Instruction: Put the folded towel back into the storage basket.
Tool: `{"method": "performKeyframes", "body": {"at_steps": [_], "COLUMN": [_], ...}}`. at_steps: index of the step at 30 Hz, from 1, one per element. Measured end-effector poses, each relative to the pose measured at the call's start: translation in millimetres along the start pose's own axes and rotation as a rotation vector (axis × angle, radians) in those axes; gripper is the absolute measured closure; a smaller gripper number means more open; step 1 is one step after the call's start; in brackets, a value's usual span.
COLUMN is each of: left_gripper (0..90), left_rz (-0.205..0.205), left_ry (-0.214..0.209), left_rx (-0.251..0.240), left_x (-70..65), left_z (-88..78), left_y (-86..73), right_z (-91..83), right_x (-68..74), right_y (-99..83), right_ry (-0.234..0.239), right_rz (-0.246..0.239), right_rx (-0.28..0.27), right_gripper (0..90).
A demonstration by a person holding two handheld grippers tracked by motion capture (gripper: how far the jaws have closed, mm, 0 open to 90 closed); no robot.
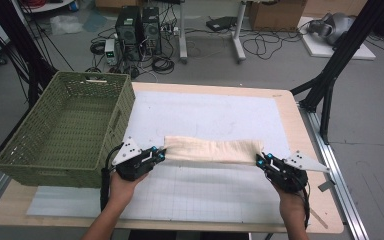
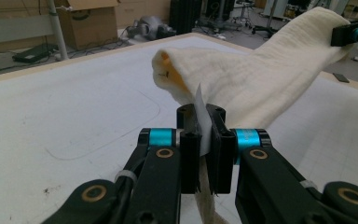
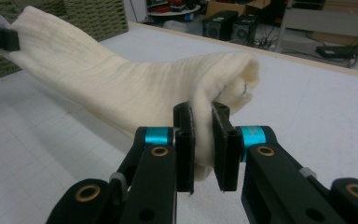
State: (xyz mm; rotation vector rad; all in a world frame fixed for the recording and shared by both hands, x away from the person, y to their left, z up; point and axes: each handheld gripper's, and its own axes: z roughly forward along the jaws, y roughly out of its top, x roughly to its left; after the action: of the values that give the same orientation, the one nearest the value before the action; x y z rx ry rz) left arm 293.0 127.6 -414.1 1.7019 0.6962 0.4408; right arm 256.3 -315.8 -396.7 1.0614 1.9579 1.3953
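A folded cream towel (image 1: 212, 150) hangs stretched between my two grippers, just above the white mat (image 1: 220, 117). My left gripper (image 1: 161, 155) is shut on the towel's left end, and in the left gripper view the towel (image 2: 256, 86) and its white tag run up out of the closed jaws of the left gripper (image 2: 201, 121). My right gripper (image 1: 260, 161) is shut on the right end. In the right gripper view the towel (image 3: 121, 88) is pinched between the jaws of the right gripper (image 3: 201, 121) and reaches away to the other gripper at the top left.
A green woven basket (image 1: 107, 130) stands on the table's left side, close to my left hand. The wooden table edge (image 1: 315, 150) runs along the right. Computers, cables and black frame legs are on the floor beyond the table.
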Motion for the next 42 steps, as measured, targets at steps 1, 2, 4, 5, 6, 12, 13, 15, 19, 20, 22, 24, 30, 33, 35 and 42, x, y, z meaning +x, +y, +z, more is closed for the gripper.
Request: {"method": "performKeyframes", "body": {"at_steps": [1, 2, 4, 5, 6, 12, 13, 15, 19, 20, 22, 24, 30, 33, 35, 42], "left_gripper": [84.6, 84.7, 84.7, 84.7, 84.7, 84.8, 84.8, 84.8, 85.1, 85.1, 85.1, 85.1, 85.1, 85.2, 85.2, 85.3], "left_rz": [-0.002, -0.004, -0.015, -0.017, -0.015, -0.011, -0.011, -0.017, -0.017, -0.013, -0.013, -0.004, -0.011, -0.019, -0.02, -0.034], "left_ry": [0.001, 0.0, -0.003, -0.008, -0.01, -0.007, -0.007, -0.009, -0.003, 0.0, 0.002, 0.008, 0.027, 0.034, 0.042, 0.076], "left_rx": [-0.001, -0.004, -0.01, -0.013, -0.015, -0.039, -0.046, -0.054, -0.064, -0.066, -0.079, -0.09, -0.125, -0.141, -0.153, -0.181], "left_x": [0.1, 0.4, 0.2, -0.2, -0.7, -4.5, -4.5, -4.1, -5.6, -5.7, -6.6, -8.2, -4.8, -1.1, 1.4, 7.9], "left_z": [0.2, 0.5, 0.4, -0.2, -1.3, -9.2, -10.3, -12.9, -21.2, -24.0, -29.2, -34.5, -49.4, -56.6, -61.8, -75.9], "left_y": [0.4, 0.9, 2.9, 4.6, 6.6, 20.6, 22.4, 25.5, 32.1, 34.5, 39.6, 44.3, 53.1, 56.9, 59.2, 62.5], "right_z": [0.1, 0.2, 0.0, -0.6, -1.0, 0.2, 1.3, 3.3, 9.5, 12.0, 17.4, 22.9, 39.5, 48.4, 54.2, 78.6], "right_x": [0.0, 0.0, 0.2, -0.2, -0.7, -3.3, -3.9, -5.3, -8.4, -8.8, -10.0, -10.7, -10.2, -8.6, -5.9, 1.1], "right_y": [0.2, 0.1, 0.3, 0.7, 1.5, 8.8, 10.3, 14.5, 29.3, 33.8, 42.9, 51.9, 77.9, 90.8, 99.0, 118.7], "right_ry": [0.0, 0.0, -0.001, 0.0, -0.002, -0.003, -0.003, -0.002, 0.0, -0.001, 0.0, 0.002, 0.026, 0.032, 0.037, 0.052], "right_rz": [-0.005, -0.005, 0.003, 0.003, 0.0, -0.002, -0.003, -0.006, -0.024, -0.031, -0.044, -0.057, -0.087, -0.113, -0.118, -0.133], "right_rx": [0.001, 0.0, 0.001, 0.001, -0.004, -0.013, -0.018, -0.02, -0.026, -0.03, -0.028, -0.026, -0.029, -0.035, -0.034, -0.044], "right_gripper": [80.8, 80.7, 80.7, 80.7, 80.7, 80.8, 80.8, 80.8, 80.8, 80.8, 80.8, 80.8, 80.8, 80.8, 80.8, 80.8]}}
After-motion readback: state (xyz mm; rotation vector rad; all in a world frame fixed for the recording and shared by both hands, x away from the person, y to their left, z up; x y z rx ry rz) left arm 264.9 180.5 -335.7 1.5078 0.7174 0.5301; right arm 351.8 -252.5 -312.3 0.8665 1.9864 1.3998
